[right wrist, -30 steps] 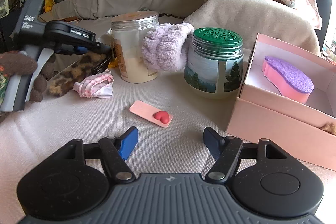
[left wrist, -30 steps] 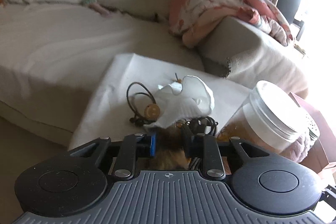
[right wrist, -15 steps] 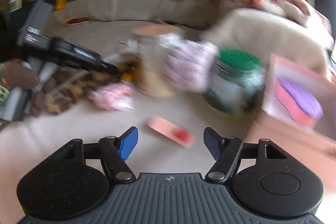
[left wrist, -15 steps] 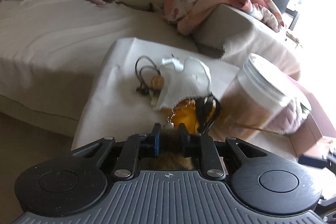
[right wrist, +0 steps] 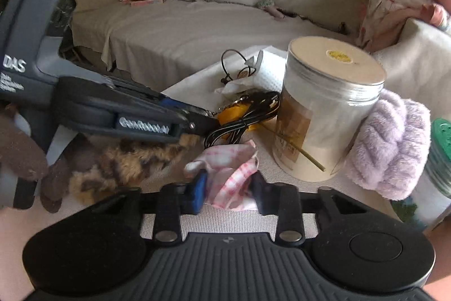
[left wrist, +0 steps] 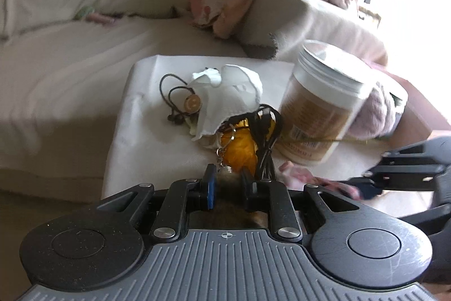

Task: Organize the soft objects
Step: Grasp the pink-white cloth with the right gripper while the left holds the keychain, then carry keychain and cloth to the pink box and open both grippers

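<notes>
Beige sofa (right wrist: 197,27) behind the cloth-covered table (right wrist: 225,222), white-lidded jar (right wrist: 324,109) touching a lilac fluffy headband (right wrist: 389,143), left gripper (left wrist: 227,182) clamped on leopard-print furry fabric (right wrist: 126,162), right gripper (right wrist: 228,188) just closing onto pink checked cloth (right wrist: 228,174).

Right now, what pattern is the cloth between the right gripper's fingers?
Pink-and-white check. The cloth shows best in the right wrist view, pinched in the right gripper.

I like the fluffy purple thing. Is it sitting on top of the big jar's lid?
No. The fluffy purple thing leans against the side of the big jar, below its lid, which has nothing fluffy on it.
</notes>
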Demonstrator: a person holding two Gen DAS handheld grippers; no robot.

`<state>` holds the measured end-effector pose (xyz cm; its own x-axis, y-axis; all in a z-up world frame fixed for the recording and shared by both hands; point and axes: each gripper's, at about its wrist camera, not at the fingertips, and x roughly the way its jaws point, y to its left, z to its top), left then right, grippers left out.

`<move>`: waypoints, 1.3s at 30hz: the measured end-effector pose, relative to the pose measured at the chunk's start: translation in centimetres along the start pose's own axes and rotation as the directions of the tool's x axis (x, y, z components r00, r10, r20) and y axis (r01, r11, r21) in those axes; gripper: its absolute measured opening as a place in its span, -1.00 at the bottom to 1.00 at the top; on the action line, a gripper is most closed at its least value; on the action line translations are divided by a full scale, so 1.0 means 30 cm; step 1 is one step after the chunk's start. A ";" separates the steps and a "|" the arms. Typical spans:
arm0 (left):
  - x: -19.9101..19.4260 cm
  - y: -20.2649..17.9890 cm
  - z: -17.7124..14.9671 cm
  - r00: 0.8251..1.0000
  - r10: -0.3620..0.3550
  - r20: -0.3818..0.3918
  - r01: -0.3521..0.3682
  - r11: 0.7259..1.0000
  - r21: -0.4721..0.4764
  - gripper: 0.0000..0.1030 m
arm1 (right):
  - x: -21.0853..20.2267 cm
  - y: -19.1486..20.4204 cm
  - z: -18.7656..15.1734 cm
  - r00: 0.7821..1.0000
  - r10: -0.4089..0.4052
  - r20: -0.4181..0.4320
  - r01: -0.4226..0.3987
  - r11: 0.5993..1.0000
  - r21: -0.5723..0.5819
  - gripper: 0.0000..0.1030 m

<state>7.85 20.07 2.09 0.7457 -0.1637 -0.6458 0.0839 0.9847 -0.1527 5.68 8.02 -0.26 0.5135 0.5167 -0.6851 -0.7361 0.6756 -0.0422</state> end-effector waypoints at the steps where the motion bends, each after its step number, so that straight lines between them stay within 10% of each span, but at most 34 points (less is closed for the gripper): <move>1: 0.001 -0.008 0.000 1.000 0.011 -0.001 -0.011 1.000 0.008 -0.58 | -0.014 0.007 -0.010 1.000 -0.005 0.003 0.005 1.000 -0.008 -0.67; 12: -0.033 0.043 0.051 0.994 -0.062 0.093 0.073 0.990 -0.121 -0.72 | -0.186 -0.048 0.059 0.997 0.035 0.072 -0.037 0.999 0.034 -0.80; 25: -0.356 -0.130 0.673 0.915 -0.052 0.399 0.039 0.998 0.040 -0.72 | -0.562 -0.398 0.459 0.934 -0.164 0.317 0.094 0.970 0.225 -0.80; 32: -0.478 -0.354 0.873 0.868 -0.165 0.469 0.120 0.985 0.124 -0.72 | -0.854 -0.583 0.402 0.857 -0.257 0.446 0.146 0.952 0.268 -0.80; 39: -0.446 -0.648 0.920 0.850 -0.303 0.430 0.226 0.948 0.222 -0.72 | -1.001 -0.774 0.240 0.829 -0.332 0.449 0.176 0.919 0.354 -0.80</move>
<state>14.49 4.76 34.37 0.8929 -0.4123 -0.1811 0.3951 0.9102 -0.1244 10.53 -19.39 26.52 0.8684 0.4404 -0.2277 -0.4296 0.8977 0.0980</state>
